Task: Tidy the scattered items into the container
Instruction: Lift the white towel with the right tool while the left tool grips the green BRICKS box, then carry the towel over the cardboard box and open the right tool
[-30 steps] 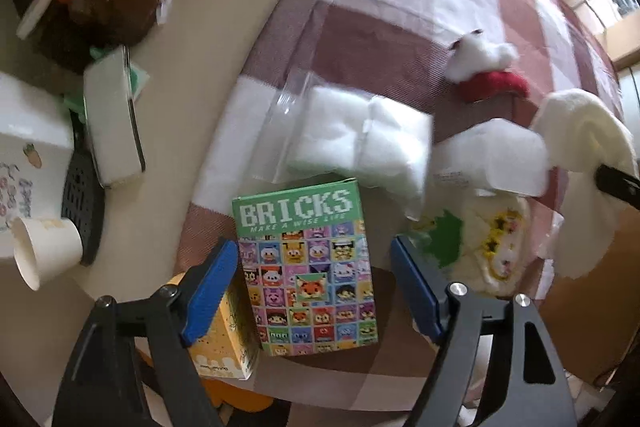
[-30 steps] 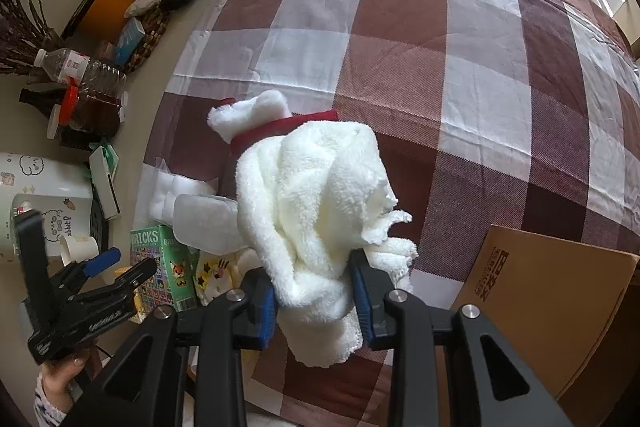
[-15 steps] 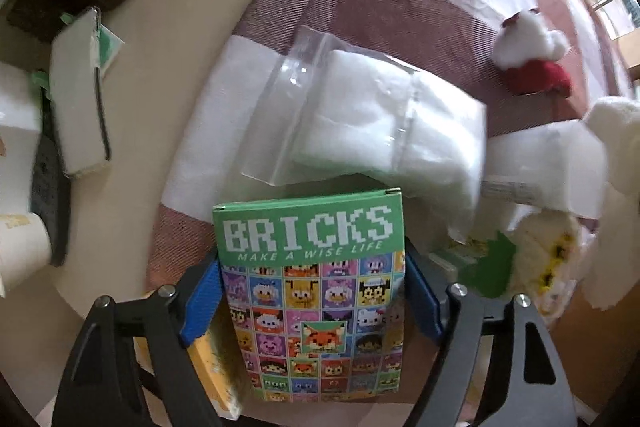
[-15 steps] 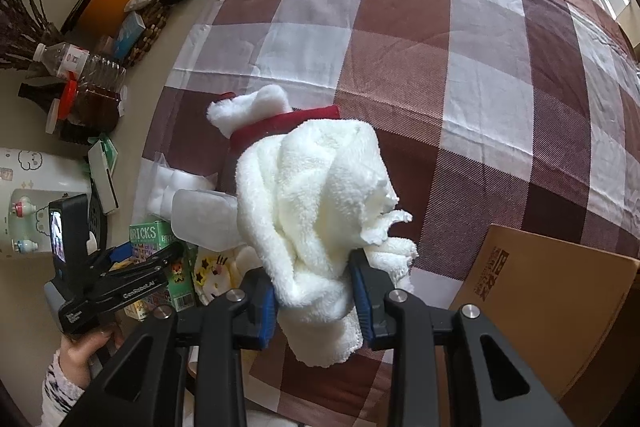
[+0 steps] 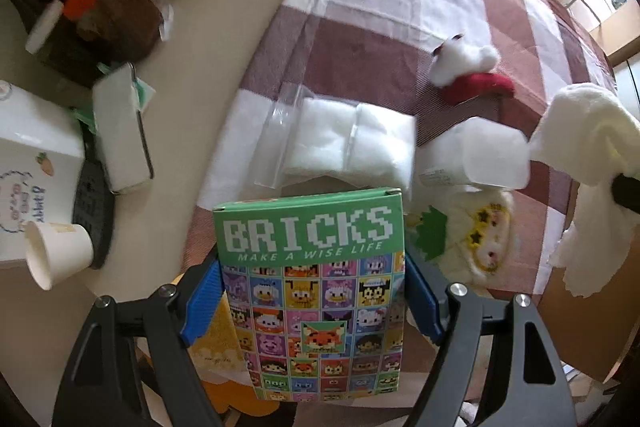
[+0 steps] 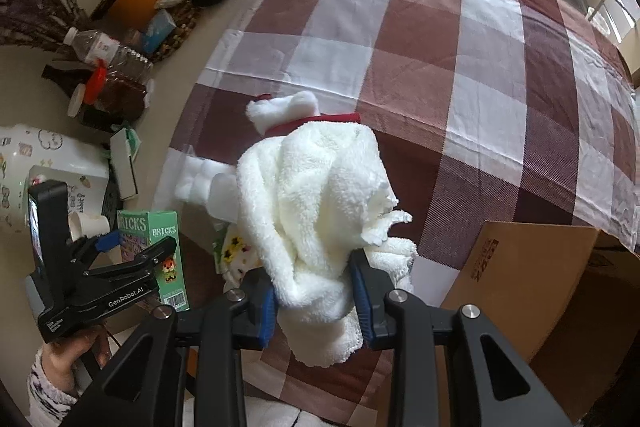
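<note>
Left gripper (image 5: pixel 312 301): blue pads clamped on both long sides of the green BRICKS box (image 5: pixel 316 291), box lifted clear of the table, title end pointing away from the gripper. Right gripper (image 6: pixel 314 301): jaws nearly closed, pinching a bunched white towel (image 6: pixel 316 211) that hangs between them.

On the checked tablecloth (image 6: pixel 420 39), near its left edge: a clear bag of white padding (image 5: pixel 344 143), a white-and-red plush (image 5: pixel 464 67), a frosted white container (image 5: pixel 476 157), a yellow-eyed plush (image 5: pixel 484 239). Cardboard box (image 6: pixel 532 275) stands at the table's near-right edge, beside the towel.
</note>
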Tool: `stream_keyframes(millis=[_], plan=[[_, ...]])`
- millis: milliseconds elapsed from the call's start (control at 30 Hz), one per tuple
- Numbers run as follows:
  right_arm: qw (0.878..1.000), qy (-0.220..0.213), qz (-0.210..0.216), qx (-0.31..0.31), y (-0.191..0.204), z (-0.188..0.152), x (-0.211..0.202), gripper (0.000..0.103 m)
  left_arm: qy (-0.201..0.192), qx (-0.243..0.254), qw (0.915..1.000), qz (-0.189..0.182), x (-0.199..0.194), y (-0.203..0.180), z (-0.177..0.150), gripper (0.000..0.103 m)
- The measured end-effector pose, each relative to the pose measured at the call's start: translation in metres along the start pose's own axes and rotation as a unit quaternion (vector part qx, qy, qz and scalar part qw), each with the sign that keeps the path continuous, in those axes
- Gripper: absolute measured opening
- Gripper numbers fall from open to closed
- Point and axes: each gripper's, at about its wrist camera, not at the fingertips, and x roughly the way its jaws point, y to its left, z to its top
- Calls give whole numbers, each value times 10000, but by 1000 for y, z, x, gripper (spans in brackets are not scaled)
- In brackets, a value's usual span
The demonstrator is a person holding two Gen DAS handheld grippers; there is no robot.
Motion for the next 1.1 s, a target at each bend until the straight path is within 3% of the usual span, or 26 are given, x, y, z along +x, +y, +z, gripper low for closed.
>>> stream_keyframes(millis=[500, 1100], plan=[[9993, -235, 99, -282, 16, -31, -49, 32, -337, 689, 9970, -115, -57, -45, -11, 80], [9971, -720, 128, -212, -7, -75, -115, 32, -666, 1682, 9831, -270, -121, -115, -27, 81]])
